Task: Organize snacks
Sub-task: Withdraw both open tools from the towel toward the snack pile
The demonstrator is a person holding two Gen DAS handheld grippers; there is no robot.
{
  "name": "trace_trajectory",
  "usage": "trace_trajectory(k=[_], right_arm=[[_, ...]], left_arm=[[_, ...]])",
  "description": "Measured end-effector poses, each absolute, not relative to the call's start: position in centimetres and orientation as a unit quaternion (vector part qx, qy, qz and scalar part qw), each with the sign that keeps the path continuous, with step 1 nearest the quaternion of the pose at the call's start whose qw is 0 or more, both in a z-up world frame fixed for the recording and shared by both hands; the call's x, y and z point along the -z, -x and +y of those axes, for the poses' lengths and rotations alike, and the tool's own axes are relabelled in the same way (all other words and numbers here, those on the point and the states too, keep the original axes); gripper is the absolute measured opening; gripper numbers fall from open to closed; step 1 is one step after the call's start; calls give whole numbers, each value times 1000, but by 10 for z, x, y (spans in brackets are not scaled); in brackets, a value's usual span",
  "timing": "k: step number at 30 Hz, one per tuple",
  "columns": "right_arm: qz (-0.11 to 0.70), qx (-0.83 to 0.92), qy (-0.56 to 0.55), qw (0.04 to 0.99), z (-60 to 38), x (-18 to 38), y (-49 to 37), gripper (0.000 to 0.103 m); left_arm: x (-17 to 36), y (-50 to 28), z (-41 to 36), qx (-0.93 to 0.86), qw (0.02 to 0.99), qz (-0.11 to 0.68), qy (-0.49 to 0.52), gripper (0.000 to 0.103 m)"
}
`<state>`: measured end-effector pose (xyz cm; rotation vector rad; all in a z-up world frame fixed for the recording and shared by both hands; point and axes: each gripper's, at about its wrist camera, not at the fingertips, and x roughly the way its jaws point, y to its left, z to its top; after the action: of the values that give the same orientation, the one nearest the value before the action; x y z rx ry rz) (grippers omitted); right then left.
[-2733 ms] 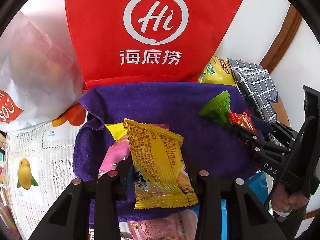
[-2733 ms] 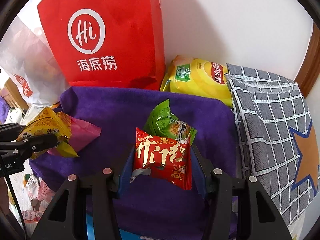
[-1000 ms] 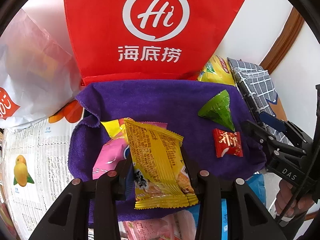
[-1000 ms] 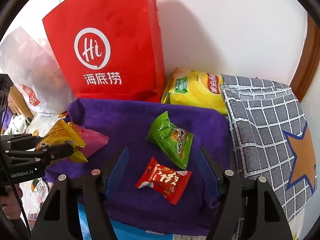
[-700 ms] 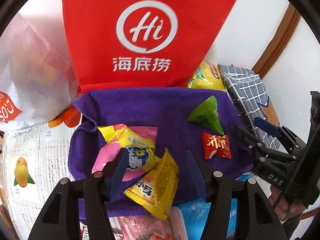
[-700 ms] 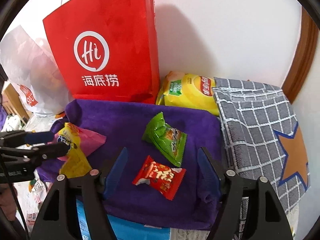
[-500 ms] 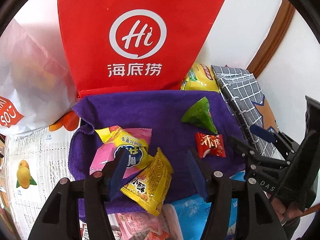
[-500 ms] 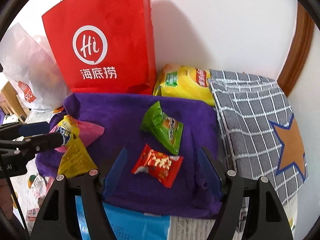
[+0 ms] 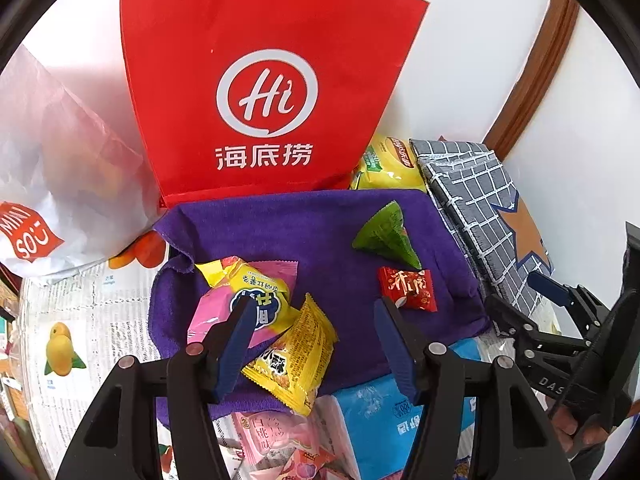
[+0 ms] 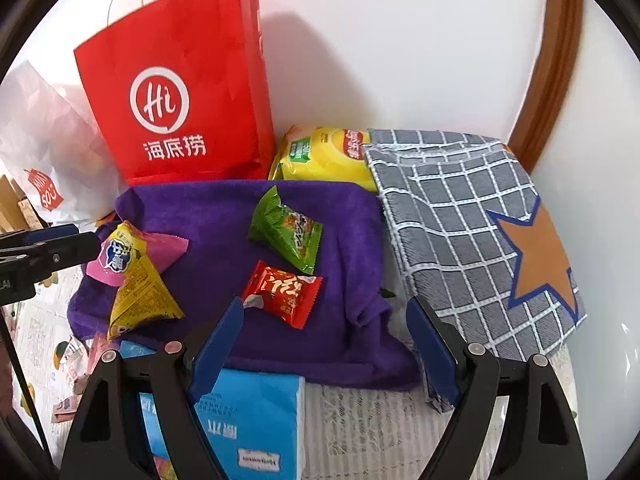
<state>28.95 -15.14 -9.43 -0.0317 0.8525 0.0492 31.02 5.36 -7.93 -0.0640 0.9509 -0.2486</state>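
- Standing upright against the white wall at the back: red paper bag [image 10: 180, 92], white logo facing forward, white plastic bag [image 10: 36, 148] slumping to its left.
- Lying flat to the right: grey checked cloth [image 10: 472, 216] with an orange star, touching the far-right edge of the purple towel [image 10: 224, 216].
- Spreading across the middle: the towel, carrying four snack packets in two pairs.
- Leaning behind the towel: yellow chip bag [image 10: 324, 156], wedged between bag and cloth.
- Poking out under the towel's near edge: blue tissue pack [image 10: 256, 420].
- Resting at the left: pink packet [image 9: 244, 300] with the yellow packet [image 9: 296, 348] overlapping its lower corner.
- Lying right of centre: green packet [image 10: 288, 232], red packet [image 10: 284, 292] just below it.
- Hovering tilted downward over the yellow packet: left gripper [image 9: 312, 328], jaws just having been opening, parted, gripping nothing.
- Angling down over the towel's near-right edge: right gripper [image 10: 324, 340], jaws having just been opening, standing wide, nothing between them.
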Motion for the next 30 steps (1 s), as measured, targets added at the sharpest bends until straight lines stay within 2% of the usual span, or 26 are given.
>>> trace_trajectory(k=[30], right_arm=[[401, -44, 7, 915, -162, 104, -212, 83]], left_arm=[[55, -240, 58, 89, 898, 430, 3, 59]])
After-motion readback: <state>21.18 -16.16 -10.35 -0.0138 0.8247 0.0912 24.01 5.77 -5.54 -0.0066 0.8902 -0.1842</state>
